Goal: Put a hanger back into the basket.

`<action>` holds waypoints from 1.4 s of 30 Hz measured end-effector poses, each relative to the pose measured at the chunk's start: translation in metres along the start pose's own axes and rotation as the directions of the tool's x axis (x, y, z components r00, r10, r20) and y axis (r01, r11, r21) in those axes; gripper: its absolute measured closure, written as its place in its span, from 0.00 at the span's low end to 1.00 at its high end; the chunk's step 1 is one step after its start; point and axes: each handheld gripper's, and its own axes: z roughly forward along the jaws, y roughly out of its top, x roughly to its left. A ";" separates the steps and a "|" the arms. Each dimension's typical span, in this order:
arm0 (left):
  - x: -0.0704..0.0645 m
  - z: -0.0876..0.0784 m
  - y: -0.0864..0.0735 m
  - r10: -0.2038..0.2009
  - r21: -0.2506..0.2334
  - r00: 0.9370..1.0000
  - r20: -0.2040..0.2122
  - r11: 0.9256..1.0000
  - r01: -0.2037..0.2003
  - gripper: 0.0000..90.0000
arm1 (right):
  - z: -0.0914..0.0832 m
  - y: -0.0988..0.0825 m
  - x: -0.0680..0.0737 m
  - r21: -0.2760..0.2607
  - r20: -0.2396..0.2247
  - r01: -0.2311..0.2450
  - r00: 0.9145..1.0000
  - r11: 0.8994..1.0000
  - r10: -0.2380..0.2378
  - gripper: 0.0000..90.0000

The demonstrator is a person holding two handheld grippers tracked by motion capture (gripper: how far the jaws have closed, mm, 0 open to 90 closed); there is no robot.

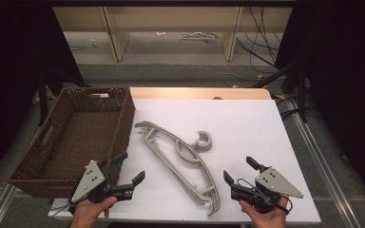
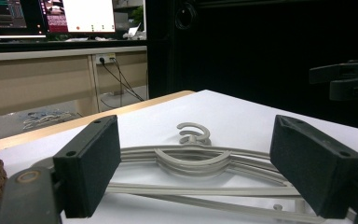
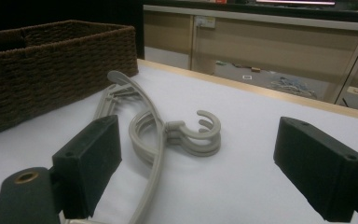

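Grey plastic hangers (image 1: 180,159) lie stacked flat on the white table top, running from near the basket down toward the front edge, hooks (image 1: 203,141) curled to the right. My left gripper (image 1: 130,167) sits at the front left, open and empty, its jaws pointing toward the hangers (image 2: 196,161). My right gripper (image 1: 240,170) rests at the front right, also open with nothing between its jaws, looking across at the hangers (image 3: 168,135) and their hooks (image 3: 200,135).
A brown woven basket (image 1: 123,118) stands at the left edge of the table, seen also in the right gripper view as a basket wall (image 3: 51,70). A wooden strip (image 1: 199,92) borders the far side. Cables lie on the floor behind.
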 end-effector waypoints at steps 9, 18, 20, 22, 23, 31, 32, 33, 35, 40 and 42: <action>-0.001 0.000 0.000 0.001 0.004 1.000 0.007 1.000 -0.001 0.18 | 0.001 0.000 0.000 0.022 -0.010 0.006 1.000 1.000 -0.005 0.20; -0.001 0.000 0.000 0.001 0.002 1.000 0.009 1.000 -0.001 0.18 | 0.003 0.000 -0.001 0.014 -0.006 0.009 1.000 1.000 -0.009 0.21; -0.001 0.000 0.000 0.002 0.002 1.000 0.010 1.000 -0.002 0.18 | 0.002 0.000 -0.001 0.033 -0.002 0.008 1.000 0.999 -0.008 0.22; -0.002 0.000 0.000 0.000 0.004 1.000 0.011 1.000 0.000 0.18 | 0.002 0.000 -0.001 0.033 -0.007 0.006 1.000 0.999 -0.005 0.22; -0.001 0.000 0.000 0.001 0.004 1.000 0.011 1.000 -0.001 0.18 | 0.002 0.000 -0.001 0.040 -0.005 0.010 1.000 0.999 -0.010 0.22; -0.003 0.002 -0.001 0.024 0.022 0.999 0.022 0.999 -0.024 0.18 | 0.015 0.003 -0.003 0.135 -0.048 0.051 0.998 0.990 -0.045 0.27; -0.003 0.002 -0.001 0.024 0.022 0.999 0.022 0.999 -0.024 0.18 | 0.015 0.003 -0.003 0.135 -0.048 0.051 0.998 0.990 -0.045 0.27; -0.003 0.002 -0.001 0.020 0.027 1.000 0.022 0.999 -0.021 0.18 | 0.021 0.005 -0.005 0.172 -0.072 0.050 0.997 0.984 -0.039 0.28; -0.003 0.002 -0.001 0.024 0.027 0.999 0.025 0.999 -0.024 0.18 | 0.027 0.006 -0.008 0.221 -0.102 0.053 0.994 0.974 -0.031 0.28; -0.004 0.002 -0.001 0.028 0.031 0.999 0.028 0.999 -0.029 0.18 | 0.040 0.009 -0.010 0.283 -0.138 0.062 0.990 0.957 -0.023 0.30; -0.004 0.003 -0.001 0.029 0.031 0.999 0.028 0.999 -0.030 0.18 | 0.049 0.011 -0.008 0.324 -0.155 0.064 0.988 0.944 -0.014 0.32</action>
